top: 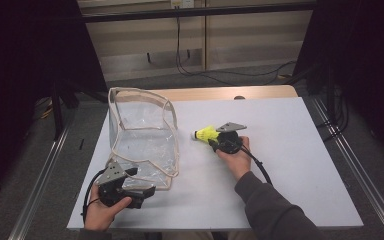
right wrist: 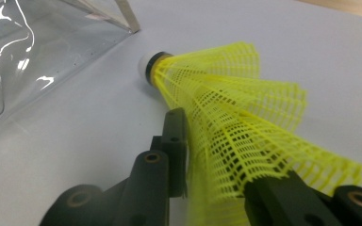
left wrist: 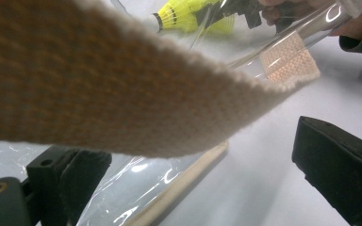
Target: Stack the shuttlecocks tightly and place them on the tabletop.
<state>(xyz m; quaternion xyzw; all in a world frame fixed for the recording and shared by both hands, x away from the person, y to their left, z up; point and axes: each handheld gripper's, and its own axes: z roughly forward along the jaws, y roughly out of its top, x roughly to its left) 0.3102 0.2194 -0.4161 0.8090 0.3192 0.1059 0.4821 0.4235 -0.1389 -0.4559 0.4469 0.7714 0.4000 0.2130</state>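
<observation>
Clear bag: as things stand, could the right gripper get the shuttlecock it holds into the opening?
Probably yes. The right gripper pinches the yellow shuttlecock just beside the clear bag, with bare table between them. Whether the mouth gapes wide enough is unclear.

Glossy clear plastic bag with rough woven cloth trim; yellow plastic-mesh shuttlecock; matt smooth table.
</observation>
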